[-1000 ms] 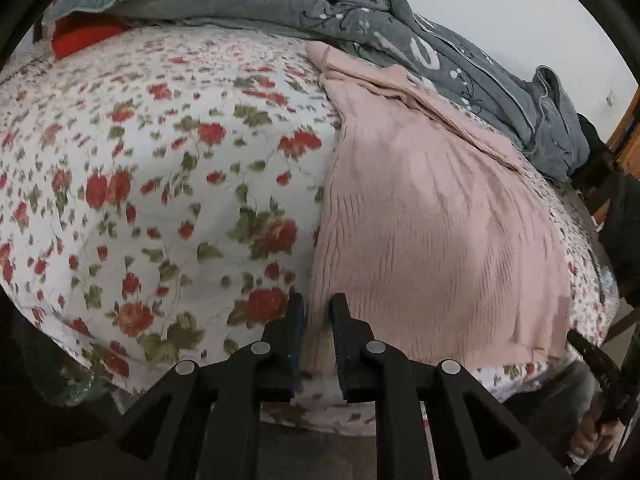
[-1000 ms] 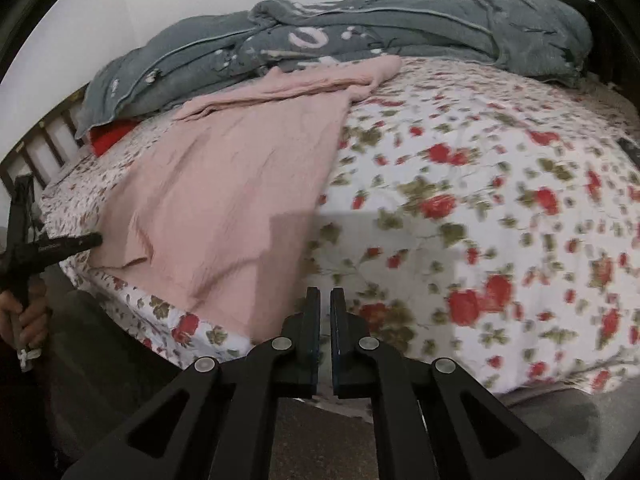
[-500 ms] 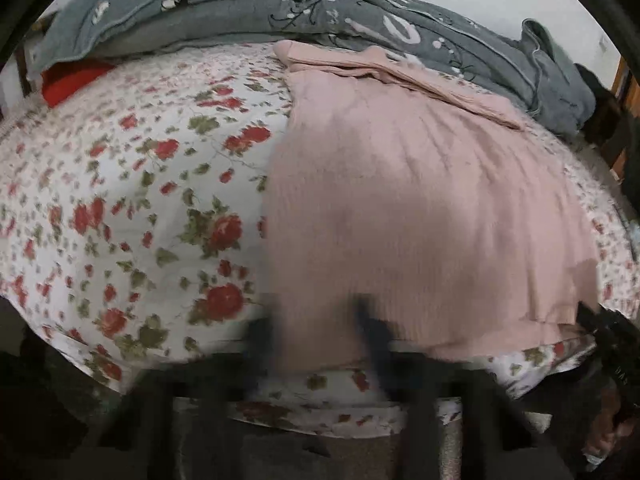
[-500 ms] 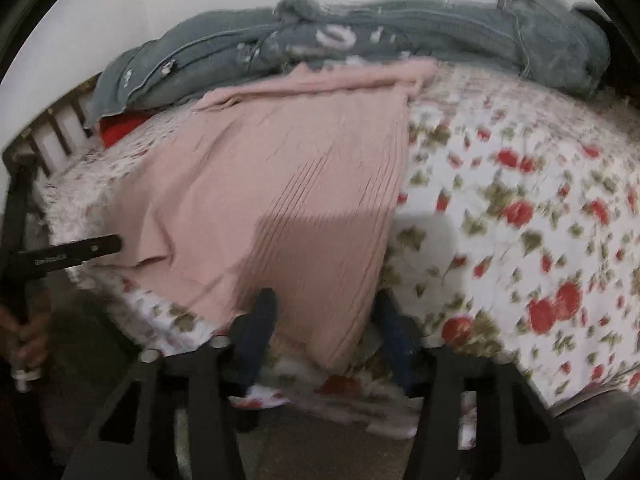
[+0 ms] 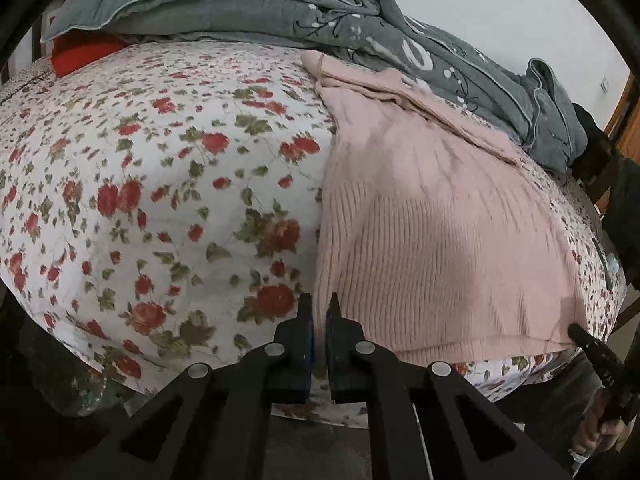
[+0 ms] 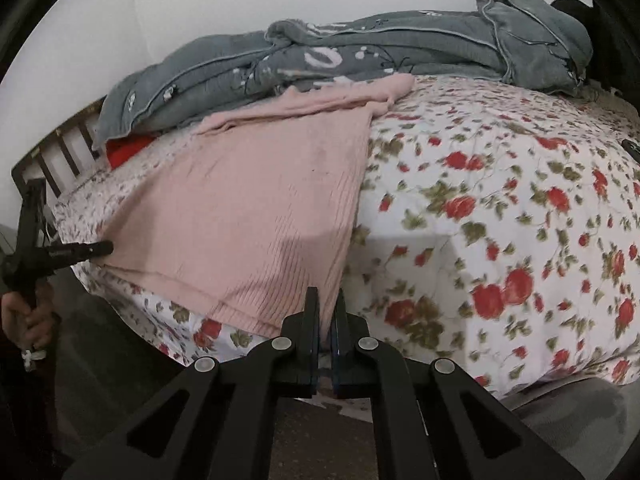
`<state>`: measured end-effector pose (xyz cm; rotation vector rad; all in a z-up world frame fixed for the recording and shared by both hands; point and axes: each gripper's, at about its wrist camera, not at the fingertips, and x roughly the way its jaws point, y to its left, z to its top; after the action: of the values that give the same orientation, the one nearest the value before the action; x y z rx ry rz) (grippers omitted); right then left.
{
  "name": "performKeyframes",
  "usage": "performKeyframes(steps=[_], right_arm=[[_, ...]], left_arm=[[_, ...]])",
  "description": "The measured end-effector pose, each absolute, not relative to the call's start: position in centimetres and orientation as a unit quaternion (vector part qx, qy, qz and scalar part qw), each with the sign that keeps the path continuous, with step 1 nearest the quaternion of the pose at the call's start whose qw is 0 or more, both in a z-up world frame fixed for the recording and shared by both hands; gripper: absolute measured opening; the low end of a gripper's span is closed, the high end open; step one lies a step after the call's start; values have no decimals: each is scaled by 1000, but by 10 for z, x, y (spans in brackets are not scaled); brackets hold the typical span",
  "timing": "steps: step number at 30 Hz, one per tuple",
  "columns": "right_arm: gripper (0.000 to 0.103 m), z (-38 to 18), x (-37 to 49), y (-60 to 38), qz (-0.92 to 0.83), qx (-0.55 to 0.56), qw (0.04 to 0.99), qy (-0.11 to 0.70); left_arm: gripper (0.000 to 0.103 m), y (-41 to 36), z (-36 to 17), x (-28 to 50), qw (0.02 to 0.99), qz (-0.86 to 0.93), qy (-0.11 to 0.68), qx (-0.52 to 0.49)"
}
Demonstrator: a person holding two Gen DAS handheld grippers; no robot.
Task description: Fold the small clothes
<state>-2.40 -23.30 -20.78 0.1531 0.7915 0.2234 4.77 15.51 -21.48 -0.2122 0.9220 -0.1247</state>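
Note:
A pink ribbed knit garment [image 5: 432, 240] lies flat on the floral bed, its hem at the near edge and its sleeves bunched at the far end; it also shows in the right wrist view [image 6: 256, 216]. My left gripper [image 5: 319, 312] is shut on the hem's left corner. My right gripper [image 6: 328, 308] is shut on the hem's right corner. Each gripper shows in the other's view, the right gripper's tip [image 5: 580, 334] at one corner, the left gripper's tip [image 6: 96, 249] at the other.
The floral bedsheet [image 5: 160, 200] covers the mattress. A grey quilt [image 5: 360, 28] is piled along the far side by the wall, also in the right wrist view [image 6: 360, 56]. A red item [image 5: 80, 52] lies under it. A wooden headboard [image 6: 60, 148] stands at the left.
Both grippers opened half a second ago, moved onto the hem corners of the pink garment, and have now shut on them.

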Motion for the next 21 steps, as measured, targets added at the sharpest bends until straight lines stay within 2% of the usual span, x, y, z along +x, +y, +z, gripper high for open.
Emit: performKeyframes(steps=[7, 10, 17, 21], right_arm=[[5, -213, -19, -234, 97, 73, 910, 396], [6, -215, -18, -233, 86, 77, 911, 396], [8, -212, -7, -234, 73, 90, 908, 403], [8, -208, -6, -231, 66, 72, 921, 377]], left_arm=[[13, 154, -221, 45, 884, -52, 452, -104], [19, 152, -223, 45, 885, -46, 453, -96], [21, 149, -222, 47, 890, -40, 447, -82], [23, 149, -222, 47, 893, -42, 440, -84]])
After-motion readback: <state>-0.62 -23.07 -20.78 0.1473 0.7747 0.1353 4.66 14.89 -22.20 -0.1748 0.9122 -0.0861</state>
